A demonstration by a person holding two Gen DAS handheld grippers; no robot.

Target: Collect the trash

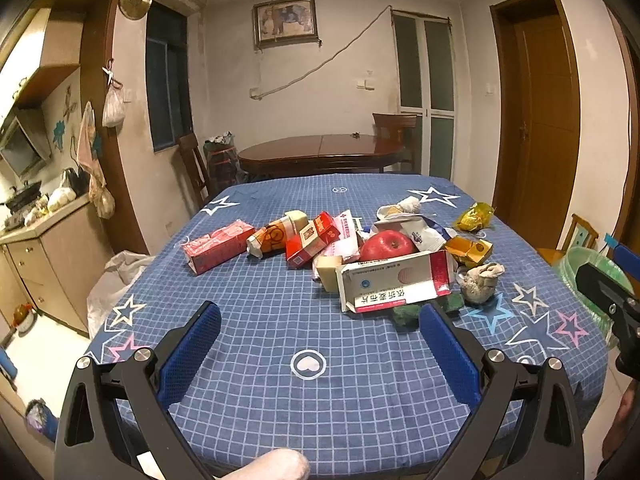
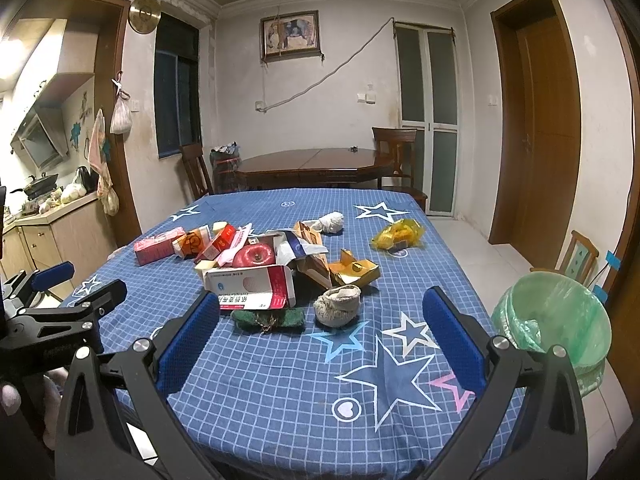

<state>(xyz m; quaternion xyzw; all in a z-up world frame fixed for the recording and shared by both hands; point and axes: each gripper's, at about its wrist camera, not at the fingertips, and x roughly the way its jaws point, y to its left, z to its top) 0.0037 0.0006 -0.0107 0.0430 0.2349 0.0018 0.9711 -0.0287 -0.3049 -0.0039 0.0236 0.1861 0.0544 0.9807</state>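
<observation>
Blue checked cloth with stars is covering the desk [image 2: 280,380], and we are working in a dim dining room with a kitchen counter at the left, a wooden round table [image 2: 316,164] behind, and a brown door [image 2: 552,132] at the right.

We are holding the left tongs [image 1: 320,344] and the right tongs [image 2: 320,328] low over the near edge of the desk. Both pairs are standing wide apart and are gripping nothing.

We are judging the task to be at its opening step: no item appears to be collected yet. The trash is lying in a loose pile around mid-desk:
- a white and red medicine box [image 2: 252,286], nearest to us, with a green scouring pad [image 2: 268,318] just in front of it;
- a grey crumpled rag [image 2: 338,306] just beside the pad;
- a pink carton [image 1: 218,246] at the left end of the pile;
- a gold box [image 2: 354,272] and a yellow wrapper [image 2: 398,234] towards the right.

A red apple [image 1: 386,244] is sitting among the boxes; we cannot tell whether it counts as trash.

The bin with the green liner [image 2: 560,320] is standing on the floor off the right edge of the desk.

For the next move, we are recommending that the right tongs advance to the rag or the pad, close on it, and carry it rightward to the bin. The pad is touching the medicine box, so a careless approach risks dragging both.
</observation>
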